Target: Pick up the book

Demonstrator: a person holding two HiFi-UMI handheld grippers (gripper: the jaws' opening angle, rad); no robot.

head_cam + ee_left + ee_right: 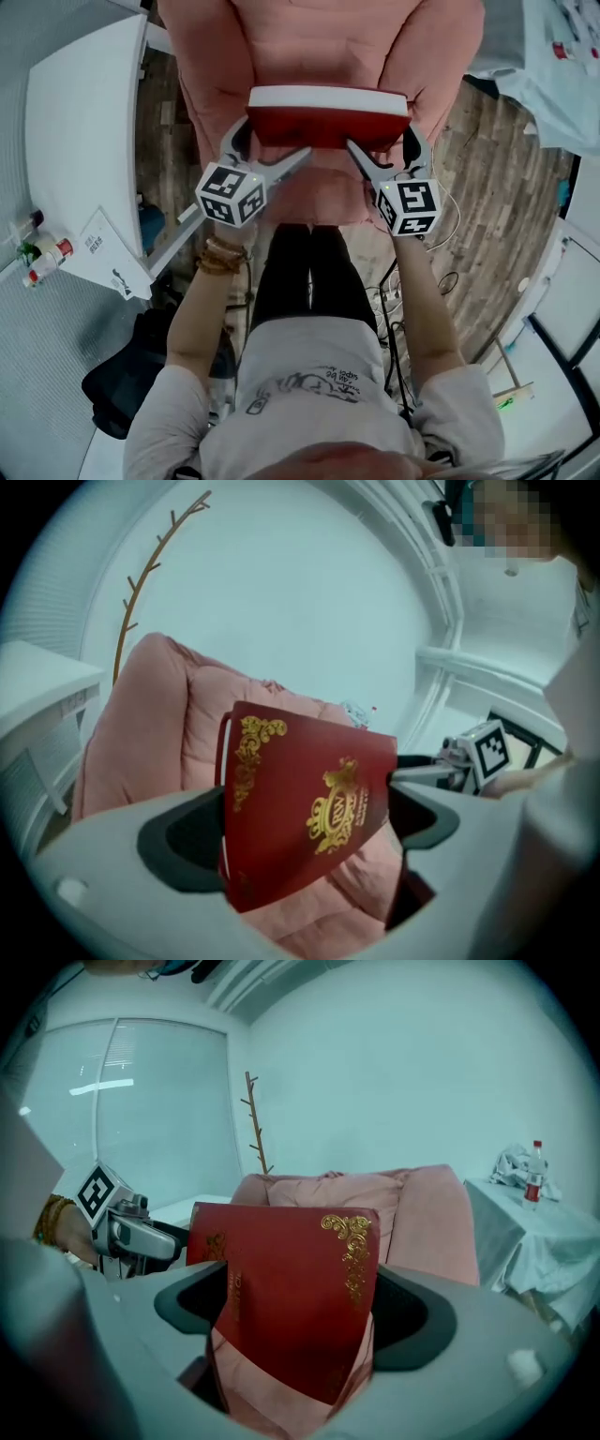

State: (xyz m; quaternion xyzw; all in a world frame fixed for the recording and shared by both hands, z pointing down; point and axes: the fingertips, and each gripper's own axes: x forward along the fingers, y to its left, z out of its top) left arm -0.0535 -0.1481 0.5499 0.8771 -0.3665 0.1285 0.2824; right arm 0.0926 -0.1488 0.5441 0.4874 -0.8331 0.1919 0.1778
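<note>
Well, from overhead both forearms reach straight out, with the left gripper [277, 141] and right gripper [380, 141] angled inward, each clamped on one end of the red book [328, 120], level between them over the pink armchair [319, 37]. In the left gripper view the gold-crested cover is pinched between the jaws, the other gripper just past its far edge. In the right gripper view the book stands gripped between the jaws, with the armchair behind.

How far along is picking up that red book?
Nearly done. Grasping looks finished: the left tool and right tool are each shut on the book, one on each side. In hand: holding it level above the pink armchair, seemingly clear of the seat. Left: at most raising it a little further.
</note>
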